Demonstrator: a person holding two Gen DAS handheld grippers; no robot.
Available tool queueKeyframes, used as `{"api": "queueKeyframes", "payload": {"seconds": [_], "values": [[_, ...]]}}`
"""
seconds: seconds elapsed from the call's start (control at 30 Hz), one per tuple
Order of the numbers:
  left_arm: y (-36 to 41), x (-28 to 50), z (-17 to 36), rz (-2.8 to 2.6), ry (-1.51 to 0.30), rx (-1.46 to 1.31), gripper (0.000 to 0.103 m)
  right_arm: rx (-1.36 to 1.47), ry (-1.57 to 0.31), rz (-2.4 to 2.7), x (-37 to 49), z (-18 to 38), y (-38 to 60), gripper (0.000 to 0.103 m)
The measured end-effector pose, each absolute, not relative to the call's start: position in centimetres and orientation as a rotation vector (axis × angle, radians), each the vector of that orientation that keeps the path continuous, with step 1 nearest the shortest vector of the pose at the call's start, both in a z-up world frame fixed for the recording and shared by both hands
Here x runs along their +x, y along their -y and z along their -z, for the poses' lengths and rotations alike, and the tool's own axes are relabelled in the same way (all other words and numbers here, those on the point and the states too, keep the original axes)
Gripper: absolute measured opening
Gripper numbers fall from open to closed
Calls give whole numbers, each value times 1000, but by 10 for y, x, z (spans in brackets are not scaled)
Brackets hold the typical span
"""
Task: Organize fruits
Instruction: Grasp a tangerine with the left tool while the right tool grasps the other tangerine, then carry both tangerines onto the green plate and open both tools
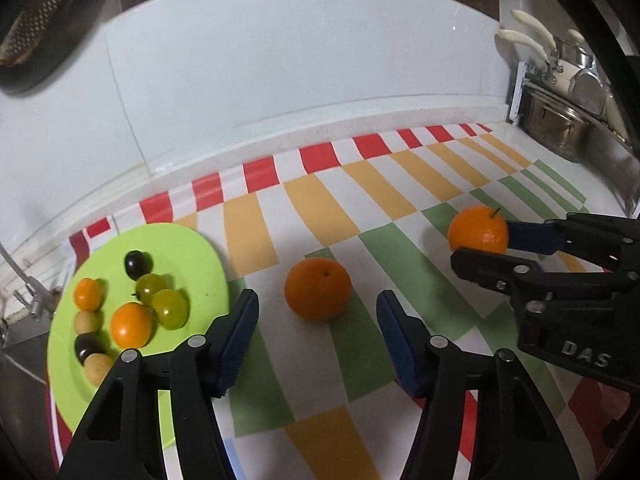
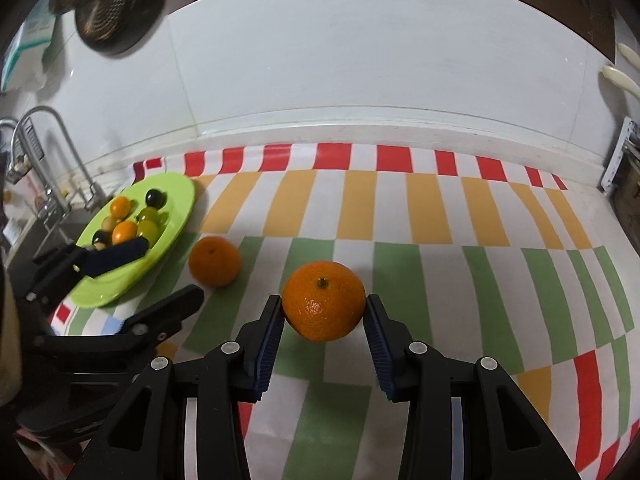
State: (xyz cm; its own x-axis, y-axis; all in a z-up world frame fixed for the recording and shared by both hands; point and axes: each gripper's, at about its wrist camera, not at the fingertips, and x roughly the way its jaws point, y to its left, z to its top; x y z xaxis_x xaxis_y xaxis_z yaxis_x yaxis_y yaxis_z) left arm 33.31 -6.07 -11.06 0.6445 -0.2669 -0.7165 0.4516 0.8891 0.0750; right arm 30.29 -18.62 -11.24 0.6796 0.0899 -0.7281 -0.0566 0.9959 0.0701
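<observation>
Right wrist view shows the right gripper (image 2: 325,312) clamped on one mandarin (image 2: 323,307) above the striped cloth (image 2: 440,264), so carry it level toward the green plate (image 2: 176,216) at the cloth's left edge, while the left gripper (image 1: 318,312), half open and empty, frames the other mandarin (image 1: 318,290).

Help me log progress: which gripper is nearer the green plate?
Left. The left gripper hovers beside the green plate, one finger over its rim. The right gripper is farther off, clamped on an orange over the striped cloth.
</observation>
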Motion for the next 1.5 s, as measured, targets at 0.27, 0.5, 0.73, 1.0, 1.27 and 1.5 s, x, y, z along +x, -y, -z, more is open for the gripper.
{"api": "queueKeyframes", "payload": {"seconds": [0.27,0.5,0.73,1.0,1.27,1.5], "values": [[74,352,125,413,-807,273,49,43,-822,-86,311,113,186,42],[78,359,133,404,-818,291,42,38,-827,-94,316,113,183,42],[72,352,127,398,-821,254,41,30,-823,-109,312,110,181,42],[52,328,106,362,-789,208,41,16,-794,-141,297,96,172,42],[26,303,81,319,-744,169,41,6,-747,-182,280,76,154,42],[2,286,61,278,-704,135,41,-3,-712,-221,270,62,134,42]]}}
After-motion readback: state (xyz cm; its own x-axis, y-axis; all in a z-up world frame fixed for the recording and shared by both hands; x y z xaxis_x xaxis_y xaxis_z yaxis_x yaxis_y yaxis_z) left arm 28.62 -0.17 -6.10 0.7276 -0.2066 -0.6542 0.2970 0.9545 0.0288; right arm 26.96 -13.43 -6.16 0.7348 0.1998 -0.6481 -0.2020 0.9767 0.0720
